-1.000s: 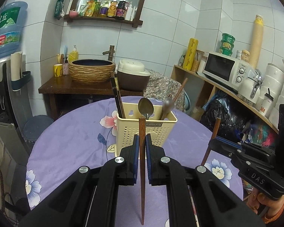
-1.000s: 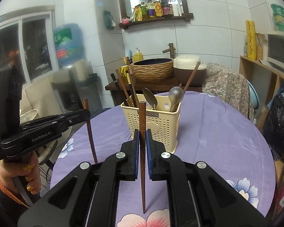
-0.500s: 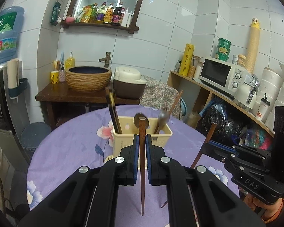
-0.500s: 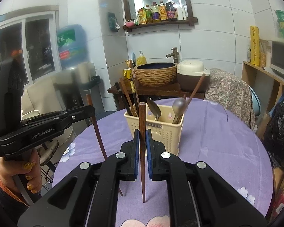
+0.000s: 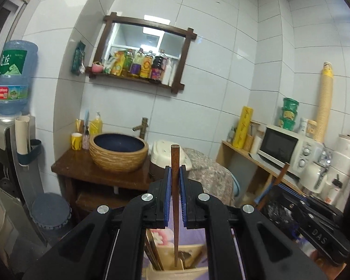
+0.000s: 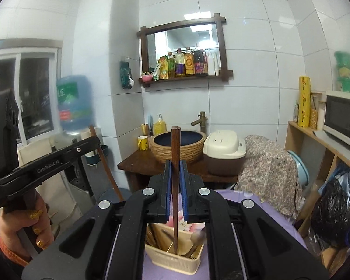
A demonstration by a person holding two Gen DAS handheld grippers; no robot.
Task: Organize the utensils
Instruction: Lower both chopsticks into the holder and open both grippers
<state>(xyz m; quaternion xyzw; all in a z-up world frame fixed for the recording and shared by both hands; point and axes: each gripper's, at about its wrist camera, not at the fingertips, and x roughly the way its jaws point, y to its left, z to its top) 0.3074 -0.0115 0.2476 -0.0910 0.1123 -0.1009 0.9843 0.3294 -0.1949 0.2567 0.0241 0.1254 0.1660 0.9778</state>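
My left gripper [image 5: 175,175] is shut on a brown wooden chopstick [image 5: 175,163] held upright. Its thin tip hangs just over the cream utensil holder [image 5: 193,271], which sits low between my arms with chopsticks and spoons inside. My right gripper [image 6: 175,170] is shut on a second brown chopstick [image 6: 175,154], tip down inside or just above the same holder [image 6: 175,260]. The right gripper also shows at the right of the left wrist view [image 5: 273,186], and the left gripper at the left of the right wrist view [image 6: 98,142].
The holder stands on a round table with a purple flowered cloth [image 6: 270,212]. Behind it are a wooden stand with a woven basin [image 5: 119,154], a rice cooker [image 6: 224,151], a water dispenser [image 5: 11,81] and a shelf with a microwave [image 5: 284,147].
Both grippers have risen and moved forward over the holder, which dropped from mid-frame to the bottom of both views. Both chopsticks stay gripped, tips now at the holder's opening.
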